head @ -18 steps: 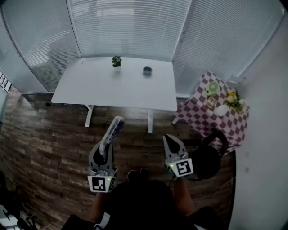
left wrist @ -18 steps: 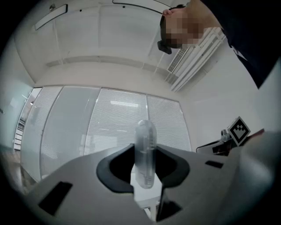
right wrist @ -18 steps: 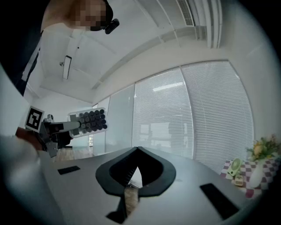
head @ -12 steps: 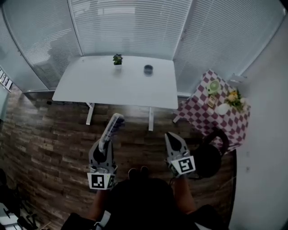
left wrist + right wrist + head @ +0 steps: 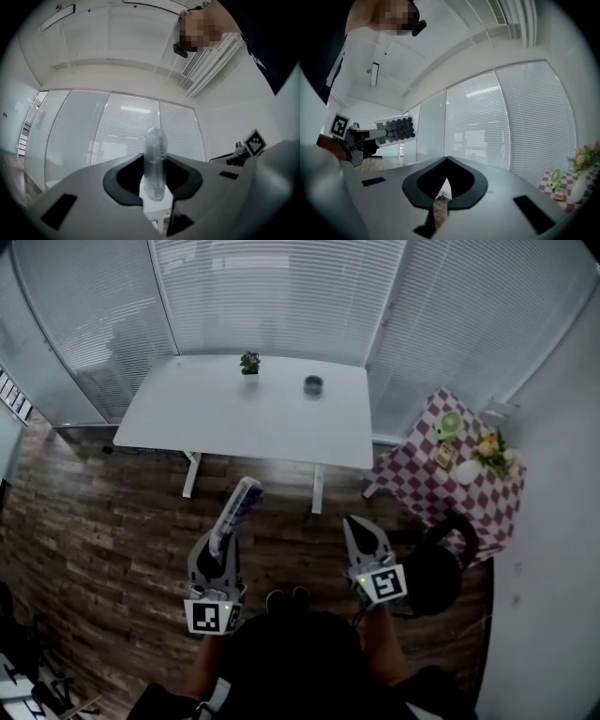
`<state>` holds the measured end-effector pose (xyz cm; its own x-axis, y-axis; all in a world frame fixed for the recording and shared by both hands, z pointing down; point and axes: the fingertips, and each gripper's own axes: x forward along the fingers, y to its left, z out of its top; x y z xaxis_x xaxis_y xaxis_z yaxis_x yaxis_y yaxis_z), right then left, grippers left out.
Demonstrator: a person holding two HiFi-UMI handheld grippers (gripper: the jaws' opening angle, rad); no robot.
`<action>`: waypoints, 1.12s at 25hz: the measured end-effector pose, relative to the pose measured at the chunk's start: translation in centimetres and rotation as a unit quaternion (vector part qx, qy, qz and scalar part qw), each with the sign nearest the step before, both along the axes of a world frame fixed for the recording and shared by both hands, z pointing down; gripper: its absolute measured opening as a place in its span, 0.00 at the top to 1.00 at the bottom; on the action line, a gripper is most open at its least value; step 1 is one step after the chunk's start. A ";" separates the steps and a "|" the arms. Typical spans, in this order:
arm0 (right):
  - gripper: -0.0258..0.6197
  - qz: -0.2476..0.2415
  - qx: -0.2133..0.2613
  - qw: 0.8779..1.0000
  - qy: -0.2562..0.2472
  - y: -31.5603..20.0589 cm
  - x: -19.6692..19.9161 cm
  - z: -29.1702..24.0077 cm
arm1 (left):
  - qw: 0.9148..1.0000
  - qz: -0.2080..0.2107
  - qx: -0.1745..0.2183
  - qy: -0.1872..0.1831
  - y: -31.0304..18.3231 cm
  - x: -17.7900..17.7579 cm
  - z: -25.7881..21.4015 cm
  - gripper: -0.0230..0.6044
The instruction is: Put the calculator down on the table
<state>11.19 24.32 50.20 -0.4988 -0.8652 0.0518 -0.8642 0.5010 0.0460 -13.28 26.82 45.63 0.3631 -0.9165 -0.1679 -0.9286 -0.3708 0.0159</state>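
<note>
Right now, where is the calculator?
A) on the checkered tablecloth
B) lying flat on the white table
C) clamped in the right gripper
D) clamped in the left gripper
D: the left gripper view shows the calculator edge-on between the closed jaws of the left gripper, and the head view shows it held out over the wood floor, short of the white table.

I see a white table (image 5: 225,418) in the upper middle of the frame, standing on a wood-plank floor (image 5: 94,512). A small potted plant (image 5: 249,363) sits near its far edge, with a dark round container (image 5: 313,384) to the plant's right, apart from it. At the right of the frame, a checked-cloth table (image 5: 417,474) carries a round green item (image 5: 449,423), flowers (image 5: 488,446) and a white vessel (image 5: 467,471).
</note>
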 end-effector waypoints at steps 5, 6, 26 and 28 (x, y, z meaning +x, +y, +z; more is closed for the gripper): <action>0.95 0.022 0.008 1.000 -0.013 -0.7 1.3 -0.6 | 1.000 -0.014 -0.003 -0.004 0.1 0.3 0.1 0.80; 0.95 0.023 0.010 1.000 -0.012 -0.8 1.6 -0.6 | 1.000 -0.015 0.001 -0.004 0.2 0.5 0.0 0.80; 0.95 -0.032 -0.023 0.996 -0.078 -3.7 5.9 2.0 | 0.999 -0.040 -0.019 0.000 -1.3 4.1 0.6 0.80; 0.95 -0.025 -0.032 0.996 -0.081 -4.6 6.1 2.2 | 0.999 -0.040 -0.015 0.004 -2.0 4.1 0.4 0.80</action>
